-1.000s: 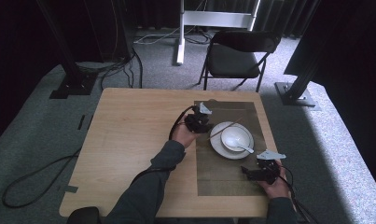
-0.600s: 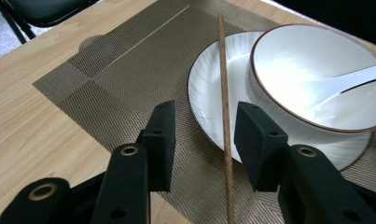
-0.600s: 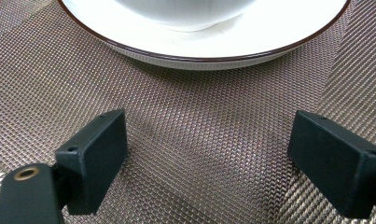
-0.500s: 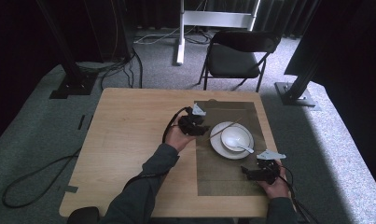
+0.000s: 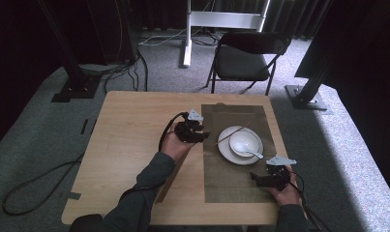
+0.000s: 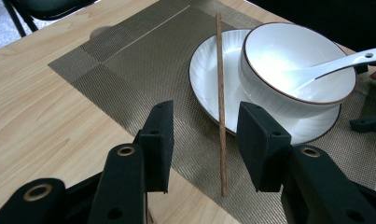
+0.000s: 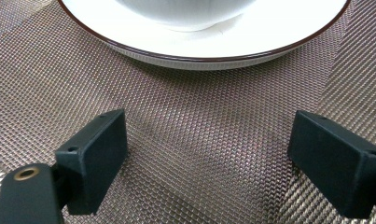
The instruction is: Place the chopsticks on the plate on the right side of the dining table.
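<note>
Left tool [image 6: 204,144] low, level, jaws apart before chopstick [image 6: 220,93].

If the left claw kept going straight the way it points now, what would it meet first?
Probably the thin brown wooden chopstick, which lies in line between the open left claw jaws, one end on the woven brown placemat, the rest leaning across the white plate rim. Depth is hard to judge.

On the mat [image 5: 233,171], the plate [image 5: 225,148] with bowl [image 5: 245,142] and spoon [image 5: 253,153] blocks the middle. The chopstick [image 6: 220,93] leans on the plate's rim at 9 o'clock, barring a low pass there. Bare mat lies at 6 o'clock of the plate and open table [image 5: 127,140] lies at 9 o'clock of the mat.
</note>
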Motion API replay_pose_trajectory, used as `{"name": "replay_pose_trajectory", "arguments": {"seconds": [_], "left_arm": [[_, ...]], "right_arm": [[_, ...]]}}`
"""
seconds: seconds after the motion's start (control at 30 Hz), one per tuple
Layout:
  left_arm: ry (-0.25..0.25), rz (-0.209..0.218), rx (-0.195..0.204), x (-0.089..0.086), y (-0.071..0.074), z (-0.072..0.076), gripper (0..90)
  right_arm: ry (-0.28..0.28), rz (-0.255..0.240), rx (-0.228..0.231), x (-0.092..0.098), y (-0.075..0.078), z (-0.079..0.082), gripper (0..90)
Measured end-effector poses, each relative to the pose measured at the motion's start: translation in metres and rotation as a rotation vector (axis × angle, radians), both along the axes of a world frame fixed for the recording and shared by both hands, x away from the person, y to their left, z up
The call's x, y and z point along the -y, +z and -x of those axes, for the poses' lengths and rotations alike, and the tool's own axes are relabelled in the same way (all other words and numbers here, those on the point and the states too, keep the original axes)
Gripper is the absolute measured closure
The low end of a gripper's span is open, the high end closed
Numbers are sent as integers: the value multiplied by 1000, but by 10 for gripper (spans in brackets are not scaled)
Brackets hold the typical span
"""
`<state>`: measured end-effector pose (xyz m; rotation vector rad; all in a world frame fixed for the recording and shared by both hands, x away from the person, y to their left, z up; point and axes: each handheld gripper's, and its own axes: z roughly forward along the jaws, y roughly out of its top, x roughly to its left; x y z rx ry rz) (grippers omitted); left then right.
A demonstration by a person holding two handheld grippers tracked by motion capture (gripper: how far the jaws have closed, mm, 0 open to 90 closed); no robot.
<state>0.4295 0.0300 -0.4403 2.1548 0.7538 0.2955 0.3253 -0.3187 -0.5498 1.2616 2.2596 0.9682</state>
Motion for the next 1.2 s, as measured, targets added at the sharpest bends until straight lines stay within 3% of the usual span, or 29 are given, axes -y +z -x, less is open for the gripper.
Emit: {"name": "replay_pose_trajectory", "arguments": {"seconds": [0.57, 1.2], "left_arm": [[37, 20, 16, -31, 0, 23, 552], [68, -18, 27, -57, -10, 42, 551]], "right_arm": [[0, 0, 0, 0, 0, 0, 115], [1, 1, 1, 0, 0, 0, 115]]}}
